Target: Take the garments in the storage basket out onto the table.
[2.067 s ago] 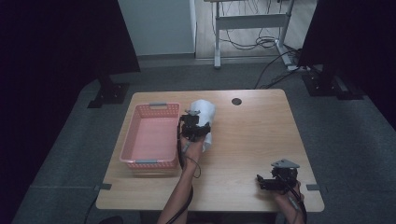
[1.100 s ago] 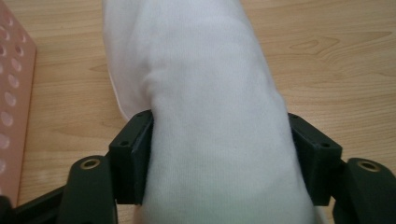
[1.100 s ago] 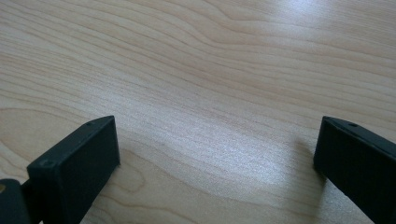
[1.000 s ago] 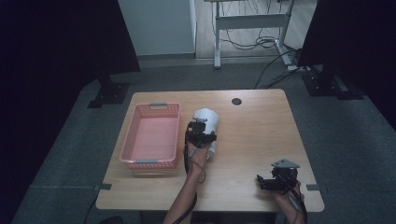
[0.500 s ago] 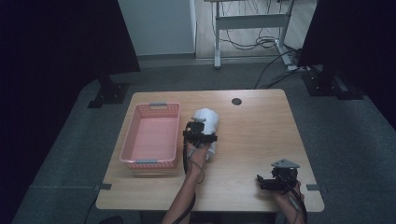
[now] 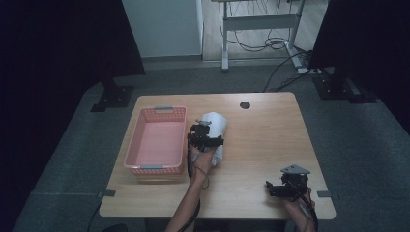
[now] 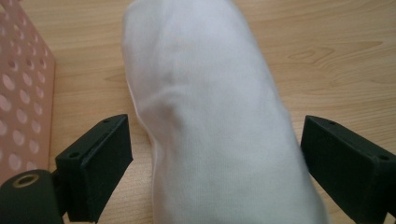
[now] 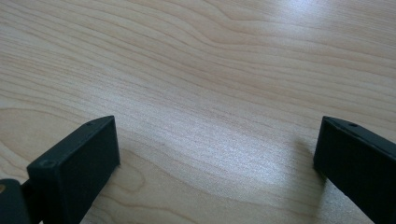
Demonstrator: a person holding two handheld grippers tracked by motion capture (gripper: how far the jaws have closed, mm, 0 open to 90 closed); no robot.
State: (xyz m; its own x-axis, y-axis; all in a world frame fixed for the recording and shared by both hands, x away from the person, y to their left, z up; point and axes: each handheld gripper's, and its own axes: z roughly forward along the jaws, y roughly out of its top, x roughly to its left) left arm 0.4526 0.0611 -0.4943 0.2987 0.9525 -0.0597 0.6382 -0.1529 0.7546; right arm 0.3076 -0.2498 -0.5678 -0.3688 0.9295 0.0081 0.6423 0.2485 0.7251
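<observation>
A white rolled cloth (image 6: 218,122) lies on the wooden table (image 6: 270,140) just right of the pink basket (image 6: 155,110). My left gripper (image 6: 205,139) hangs over the roll's near half. In the left gripper view the white cloth (image 7: 210,107) runs up between the two pads of the left gripper (image 7: 212,144); its jaws have just been opening and stand wide, not pressing the cloth. My right gripper (image 6: 273,188) rests at the table's near right corner. In the right gripper view the right gripper (image 8: 217,140) is open over bare wood.
The pink basket (image 7: 21,93) has perforated walls and stands close to the left jaw. A dark round hole (image 6: 245,104) sits near the table's far edge. Beyond the table are a desk frame (image 6: 261,24) and floor cables.
The left gripper has shifted slightly right and toward the person along the white cloth, away from the basket's edge. The right gripper has not moved.
</observation>
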